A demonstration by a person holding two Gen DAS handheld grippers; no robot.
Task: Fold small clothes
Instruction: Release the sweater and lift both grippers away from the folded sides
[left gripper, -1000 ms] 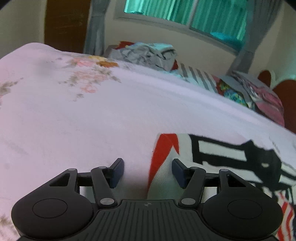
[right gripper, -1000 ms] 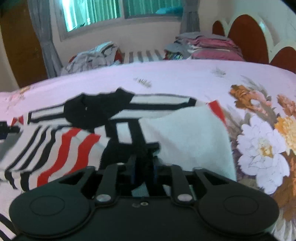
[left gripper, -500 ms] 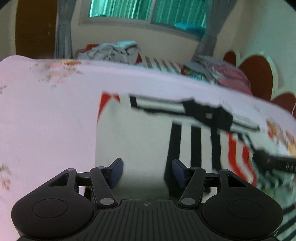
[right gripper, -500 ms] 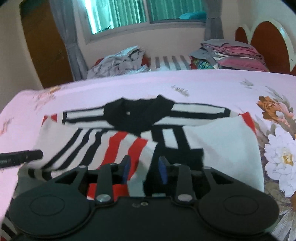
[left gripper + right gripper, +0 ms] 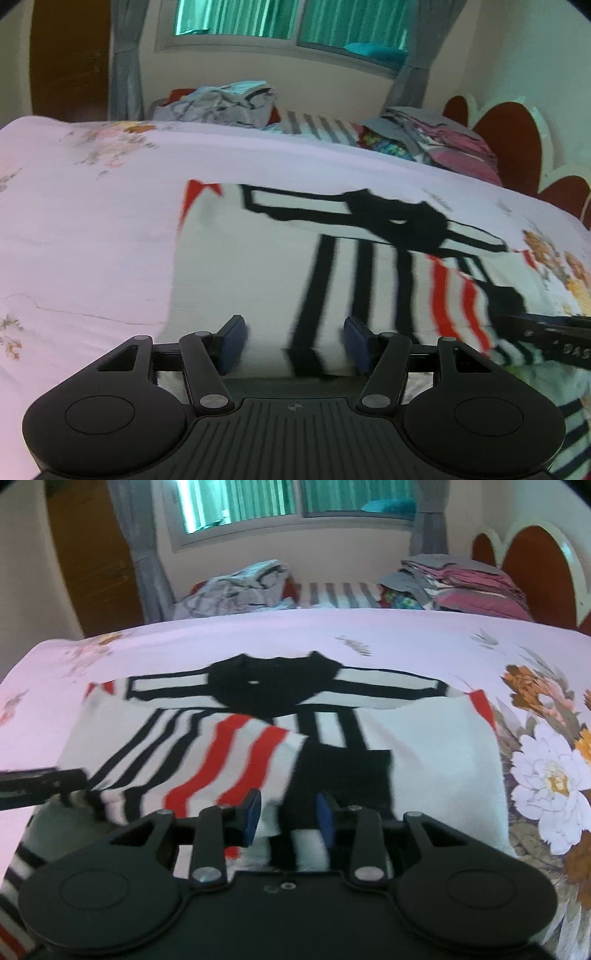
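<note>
A small white shirt with black and red stripes and a black collar [image 5: 273, 686] lies on the pink floral bed sheet [image 5: 406, 642], both sides folded in over the middle. It also shows in the left wrist view [image 5: 258, 258]. My left gripper [image 5: 293, 341] is open and empty over the shirt's near left part. My right gripper [image 5: 288, 816] is open and empty over the shirt's near middle. The right gripper's finger shows at the right edge of the left wrist view [image 5: 546, 332].
A loose heap of clothes [image 5: 243, 587] and a stack of folded clothes [image 5: 461, 587] lie at the bed's far edge, under the window. A red-and-white headboard [image 5: 532, 561] stands at the right. Bare sheet lies left of the shirt [image 5: 81, 240].
My right gripper has opened and let go of the shirt's folded side, then drawn back. My left gripper has swung right over the shirt, staying open.
</note>
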